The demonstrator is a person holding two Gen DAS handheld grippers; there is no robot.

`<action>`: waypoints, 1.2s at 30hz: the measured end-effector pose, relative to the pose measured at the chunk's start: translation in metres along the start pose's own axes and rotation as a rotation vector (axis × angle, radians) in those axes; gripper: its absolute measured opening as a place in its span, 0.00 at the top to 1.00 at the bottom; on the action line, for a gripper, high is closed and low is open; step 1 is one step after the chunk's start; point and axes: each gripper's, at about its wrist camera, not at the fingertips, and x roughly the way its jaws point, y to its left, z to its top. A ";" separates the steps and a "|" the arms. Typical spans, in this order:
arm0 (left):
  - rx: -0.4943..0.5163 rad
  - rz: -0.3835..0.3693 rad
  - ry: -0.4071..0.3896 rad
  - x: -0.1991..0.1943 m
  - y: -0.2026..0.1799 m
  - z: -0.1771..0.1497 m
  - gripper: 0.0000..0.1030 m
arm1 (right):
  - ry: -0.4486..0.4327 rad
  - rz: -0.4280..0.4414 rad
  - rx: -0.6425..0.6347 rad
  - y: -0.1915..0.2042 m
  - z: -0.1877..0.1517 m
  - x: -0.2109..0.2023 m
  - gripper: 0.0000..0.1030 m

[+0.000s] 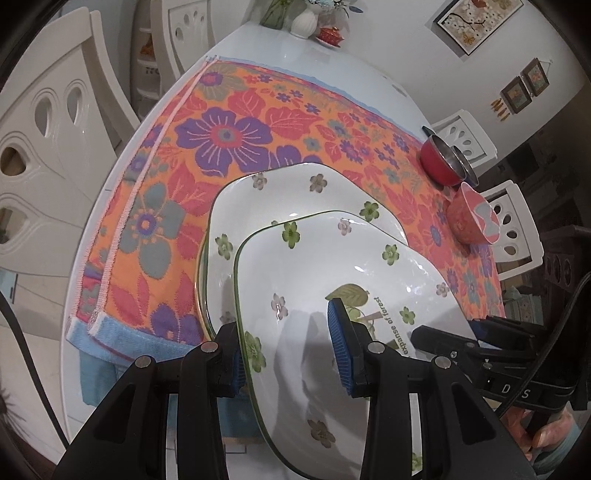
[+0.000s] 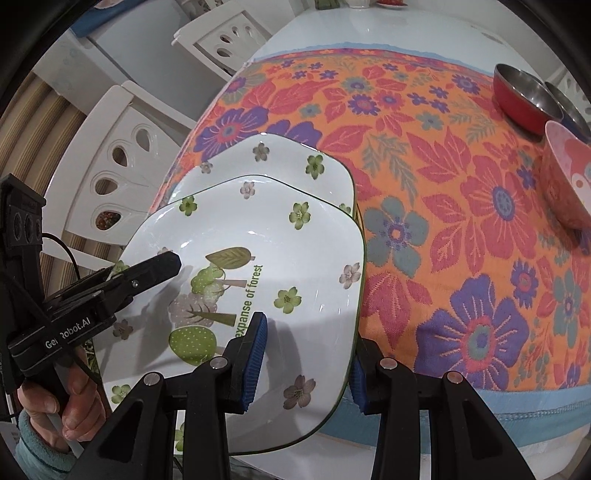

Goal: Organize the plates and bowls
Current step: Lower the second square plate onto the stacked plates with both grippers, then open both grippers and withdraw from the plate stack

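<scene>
A white square plate with green flowers and a forest print is held over a second, matching plate that lies on the floral cloth. My left gripper straddles the top plate's left rim, one pad above and one below. My right gripper straddles its right rim the same way. Each gripper also shows in the other's view, the right one and the left one. A red steel bowl and a pink patterned bowl stand at the right.
The orange floral cloth covers a white table. White chairs stand around it. A white vase and a small red cup sit at the far end.
</scene>
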 end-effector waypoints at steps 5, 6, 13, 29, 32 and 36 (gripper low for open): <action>0.000 -0.003 0.004 0.004 0.003 0.004 0.67 | 0.005 -0.006 0.015 0.000 0.000 0.003 0.62; 0.001 -0.002 0.005 0.005 0.003 0.005 0.67 | 0.005 -0.008 0.017 -0.001 0.000 0.004 0.62; 0.027 0.036 0.008 0.010 0.003 0.013 0.67 | 0.003 -0.018 0.028 -0.002 0.004 0.006 0.62; 0.062 0.139 0.018 0.003 0.013 0.036 0.63 | -0.023 -0.036 0.027 0.000 0.013 0.005 0.62; 0.061 0.141 0.008 -0.001 0.017 0.035 0.63 | -0.024 -0.026 0.043 -0.003 0.012 0.003 0.62; 0.060 0.135 -0.022 -0.010 0.019 0.040 0.61 | -0.021 -0.034 0.061 -0.007 0.010 0.001 0.62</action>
